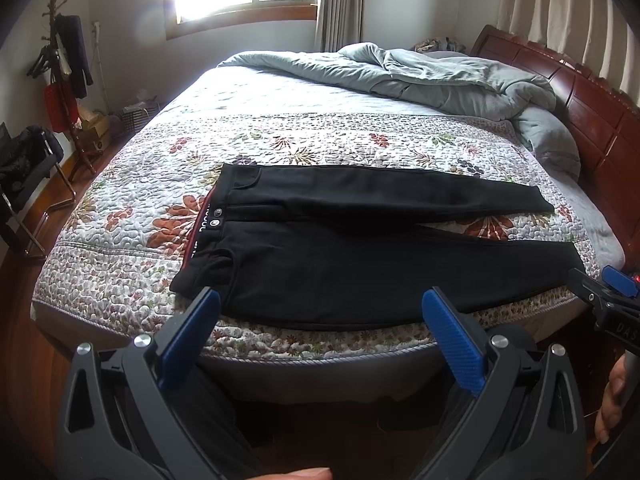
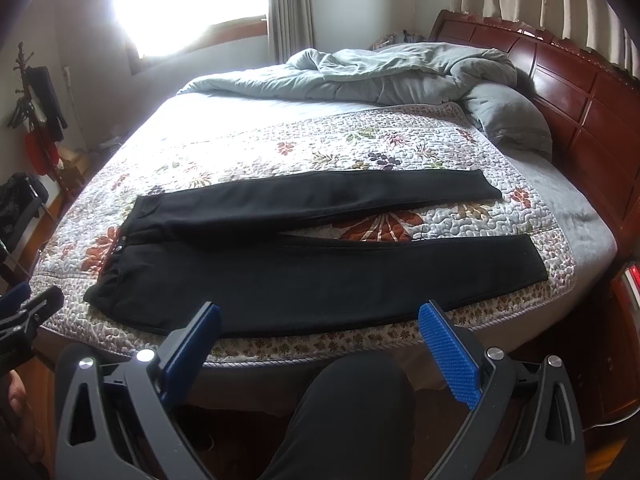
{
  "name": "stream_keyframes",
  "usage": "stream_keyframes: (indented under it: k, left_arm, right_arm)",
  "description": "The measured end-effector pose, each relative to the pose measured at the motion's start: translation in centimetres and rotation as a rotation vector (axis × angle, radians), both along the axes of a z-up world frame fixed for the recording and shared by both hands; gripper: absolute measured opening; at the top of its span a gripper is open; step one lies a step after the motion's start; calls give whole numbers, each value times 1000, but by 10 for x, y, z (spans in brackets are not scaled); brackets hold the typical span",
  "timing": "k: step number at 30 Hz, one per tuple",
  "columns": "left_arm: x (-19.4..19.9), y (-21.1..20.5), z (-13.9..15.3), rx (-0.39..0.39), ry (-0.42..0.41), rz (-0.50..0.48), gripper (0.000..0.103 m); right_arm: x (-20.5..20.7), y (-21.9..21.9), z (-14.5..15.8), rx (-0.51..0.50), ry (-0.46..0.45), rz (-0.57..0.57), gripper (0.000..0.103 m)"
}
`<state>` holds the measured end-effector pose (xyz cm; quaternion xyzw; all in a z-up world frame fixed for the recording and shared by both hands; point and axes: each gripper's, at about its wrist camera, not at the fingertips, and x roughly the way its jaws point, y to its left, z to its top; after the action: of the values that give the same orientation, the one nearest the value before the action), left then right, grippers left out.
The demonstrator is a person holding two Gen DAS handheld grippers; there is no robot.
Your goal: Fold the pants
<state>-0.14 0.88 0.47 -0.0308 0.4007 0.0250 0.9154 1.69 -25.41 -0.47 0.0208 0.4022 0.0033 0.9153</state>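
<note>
Black pants (image 1: 340,248) lie flat on the floral quilt (image 1: 280,144), waistband to the left, both legs spread apart and pointing right. They also show in the right wrist view (image 2: 312,276). My left gripper (image 1: 322,300) is open and empty, held just short of the near edge of the pants by the waist and thigh. My right gripper (image 2: 320,314) is open and empty, at the near edge of the nearer leg. The right gripper also shows at the right edge of the left wrist view (image 1: 600,288).
A crumpled grey duvet (image 1: 460,76) lies at the far side of the bed. A dark wooden headboard (image 1: 592,108) stands on the right. A coat rack (image 1: 60,64) and a chair (image 1: 28,176) stand on the left. My knee (image 2: 352,400) is below the bed edge.
</note>
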Motion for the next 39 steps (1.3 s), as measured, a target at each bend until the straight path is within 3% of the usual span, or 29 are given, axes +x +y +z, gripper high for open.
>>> stream_keyframes:
  k: [39]
  left_arm:
    - [22,3,-20,-14,56,-3,100]
  right_arm:
    - [23,14,-15,-23,43,27,99]
